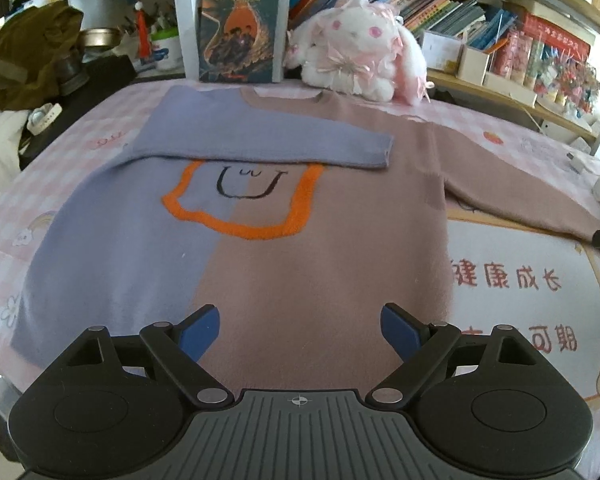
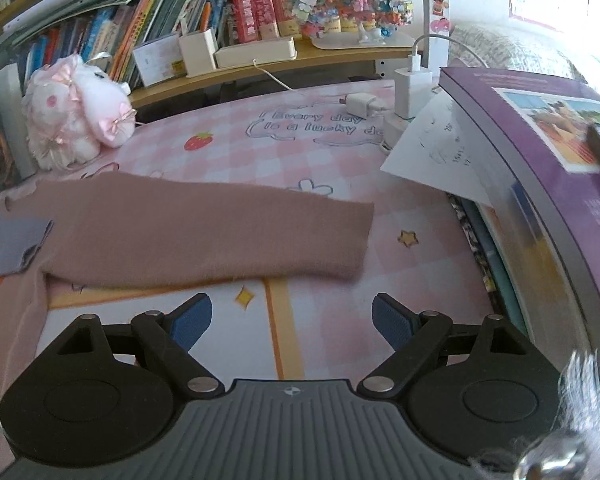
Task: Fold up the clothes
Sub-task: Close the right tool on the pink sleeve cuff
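We see a pink checked tabletop (image 1: pixel 512 280) carrying everything, and most of it is taken up by the sweater (image 1: pixel 292 264), lying flat and face up, half lavender and half dusty pink, with an orange outline and a small drawn face on the chest. Its hem lies toward the near edge and its collar toward the far edge, just short of an upright book (image 1: pixel 242 24) and a plush bunny (image 1: pixel 360 48) that stand along that far edge.

The lavender sleeve (image 1: pixel 260 140) is folded across the chest, its cuff ending near the middle of the body. The pink sleeve (image 2: pixel 204 232) stretches out flat toward the right side of the tabletop, unfolded, its cuff short of a stack of books (image 2: pixel 548 184) (a loose sheet of paper pokes out from it). Beyond the sleeve, white chargers (image 2: pixel 404 96) sit near the far right corner.

The left gripper (image 1: pixel 300 330) hovers above the hem, fingers spread wide with nothing between them. The right gripper (image 2: pixel 292 322) is likewise spread and empty, over bare tabletop just on the near side of the pink sleeve.
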`<state>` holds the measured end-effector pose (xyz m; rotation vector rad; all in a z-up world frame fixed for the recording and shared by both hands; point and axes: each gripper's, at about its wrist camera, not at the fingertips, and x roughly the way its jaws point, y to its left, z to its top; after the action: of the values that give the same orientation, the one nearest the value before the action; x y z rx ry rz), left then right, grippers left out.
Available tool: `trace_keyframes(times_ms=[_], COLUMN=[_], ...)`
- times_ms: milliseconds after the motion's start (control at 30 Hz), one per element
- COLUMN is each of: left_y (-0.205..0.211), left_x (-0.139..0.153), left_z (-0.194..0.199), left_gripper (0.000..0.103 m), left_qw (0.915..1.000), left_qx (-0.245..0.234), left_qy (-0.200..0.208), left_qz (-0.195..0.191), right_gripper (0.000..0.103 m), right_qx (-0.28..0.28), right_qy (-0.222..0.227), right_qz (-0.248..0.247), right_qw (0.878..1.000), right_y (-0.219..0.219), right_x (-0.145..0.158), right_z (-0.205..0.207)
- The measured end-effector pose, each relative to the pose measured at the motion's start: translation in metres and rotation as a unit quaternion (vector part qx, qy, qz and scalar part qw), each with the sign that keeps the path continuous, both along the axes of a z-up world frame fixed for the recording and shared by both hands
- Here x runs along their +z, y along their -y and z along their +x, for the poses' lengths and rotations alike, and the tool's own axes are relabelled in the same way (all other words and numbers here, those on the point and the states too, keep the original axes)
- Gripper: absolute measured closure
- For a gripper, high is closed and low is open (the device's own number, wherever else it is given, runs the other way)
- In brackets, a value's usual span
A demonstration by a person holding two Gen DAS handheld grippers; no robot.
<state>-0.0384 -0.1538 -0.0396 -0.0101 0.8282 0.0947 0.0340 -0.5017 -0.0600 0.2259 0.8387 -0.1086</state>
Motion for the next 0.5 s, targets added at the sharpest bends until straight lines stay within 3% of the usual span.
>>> trace_keyframes(times_ms=[333, 500], left_y=[0.010, 0.004], left_x=[0.006, 0.005], left_z=[-0.001, -0.001], left_gripper=[0.013, 0.013], left_qw=[0.9986, 0.9985], left_qx=[0.012, 0.023], left_qy=[0.034, 0.038], left_qz=[0.038, 0.030], right_gripper=[0.018, 0.018], right_qx=[-0.014, -0.029], right_qy=[-0.010, -0.016], right_qz=[0.006, 0.012], right_qw=[1.000, 0.999], right_y=[0.009, 0.014], right_x=[-0.010, -0.016], right_z=[0.026, 0.032])
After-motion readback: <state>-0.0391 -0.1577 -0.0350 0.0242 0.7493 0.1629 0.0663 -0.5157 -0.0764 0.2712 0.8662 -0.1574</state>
